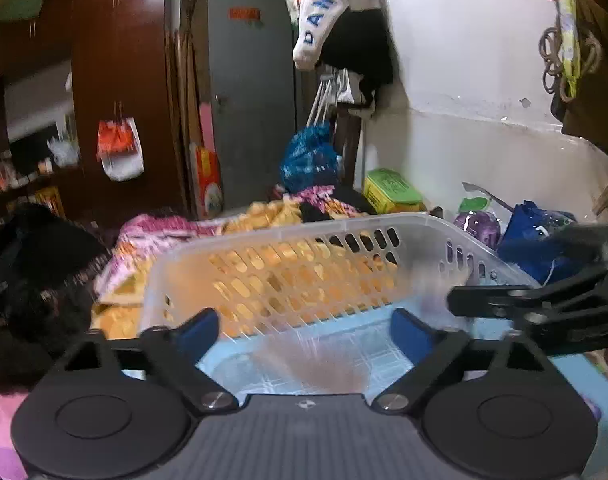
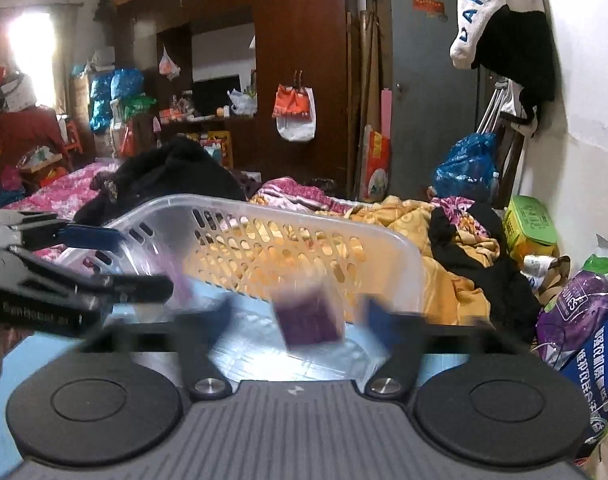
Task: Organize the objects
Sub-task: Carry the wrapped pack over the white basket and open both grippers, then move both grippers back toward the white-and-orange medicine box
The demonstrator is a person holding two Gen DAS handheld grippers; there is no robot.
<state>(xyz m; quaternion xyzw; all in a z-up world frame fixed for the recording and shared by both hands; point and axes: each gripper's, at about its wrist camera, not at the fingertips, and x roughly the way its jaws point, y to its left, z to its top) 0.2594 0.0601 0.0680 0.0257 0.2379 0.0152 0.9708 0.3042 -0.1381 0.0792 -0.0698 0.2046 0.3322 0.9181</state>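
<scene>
Right wrist view shows our purple box (image 2: 310,314), blurred, loose between the released jaws of the right gripper (image 2: 299,320) and dropping into the clear basket (image 2: 384,240) on the bed (image 2: 444,216). Our left gripper (image 1: 304,328), near the basket's left side, has its jaws spread on nothing. We judge the box could bounce out over the near rim, since nothing steadies the light basket.
</scene>
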